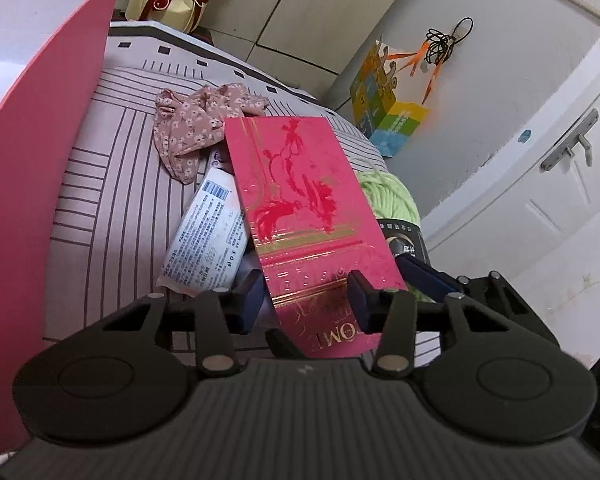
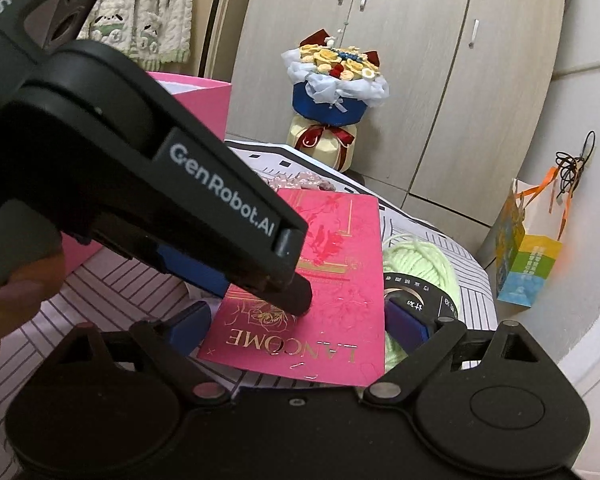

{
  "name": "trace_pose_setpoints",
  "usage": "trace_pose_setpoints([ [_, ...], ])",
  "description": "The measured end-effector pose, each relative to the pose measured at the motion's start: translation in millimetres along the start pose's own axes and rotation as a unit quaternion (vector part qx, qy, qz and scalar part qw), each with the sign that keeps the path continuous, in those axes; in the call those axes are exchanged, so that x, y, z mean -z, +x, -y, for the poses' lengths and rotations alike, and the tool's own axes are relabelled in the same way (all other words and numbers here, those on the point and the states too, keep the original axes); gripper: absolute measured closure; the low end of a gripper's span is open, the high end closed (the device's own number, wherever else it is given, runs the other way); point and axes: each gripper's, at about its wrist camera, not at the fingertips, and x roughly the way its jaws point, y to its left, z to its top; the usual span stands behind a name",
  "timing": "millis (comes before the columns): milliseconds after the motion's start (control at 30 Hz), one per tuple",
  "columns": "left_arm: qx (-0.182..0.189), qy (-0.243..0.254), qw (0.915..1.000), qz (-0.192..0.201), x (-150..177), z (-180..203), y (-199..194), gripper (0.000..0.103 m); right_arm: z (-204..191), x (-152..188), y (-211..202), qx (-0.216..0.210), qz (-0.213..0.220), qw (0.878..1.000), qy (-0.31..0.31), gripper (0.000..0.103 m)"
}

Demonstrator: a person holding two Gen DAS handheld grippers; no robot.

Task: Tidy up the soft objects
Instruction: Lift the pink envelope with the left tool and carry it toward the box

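Gripping the near end of the pink Lancôme envelope [image 1: 300, 208], my left tongs [image 1: 306, 296] have one pad on each long edge, and the envelope tilts up off the striped surface [image 1: 112, 184]. In the right wrist view the left tongs come in from the upper left onto the same envelope. My right tongs [image 2: 300, 326] stand open, blue pads wide on either side of the envelope's near end, touching nothing I can see. Under the envelope's left edge lies a white printed pouch [image 1: 208, 236]; beyond it a floral fabric piece [image 1: 196, 128]. A pale green yarn ball [image 2: 420, 268] lies just beside the envelope's right edge. A pink box [image 1: 48, 92] stands at left.
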Motion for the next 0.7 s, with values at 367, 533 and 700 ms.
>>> trace_pose_setpoints([
  [367,0.001,0.01,0.9998,0.016,4.1,3.0,-9.2,0.06,3.5,-0.6,-10.5,-0.004,0.018,0.999,0.045,0.008],
  [533,0.0,0.017,0.9998,0.011,8.4,7.5,-18.0,0.06,1.9,0.5,-16.6,-0.007,0.016,0.999,0.047,0.009],
  [700,-0.007,0.032,0.9994,0.013,13.2,13.9,-29.6,0.06,-2.7,0.4,-26.8,-0.007,0.021,0.999,0.047,0.009],
])
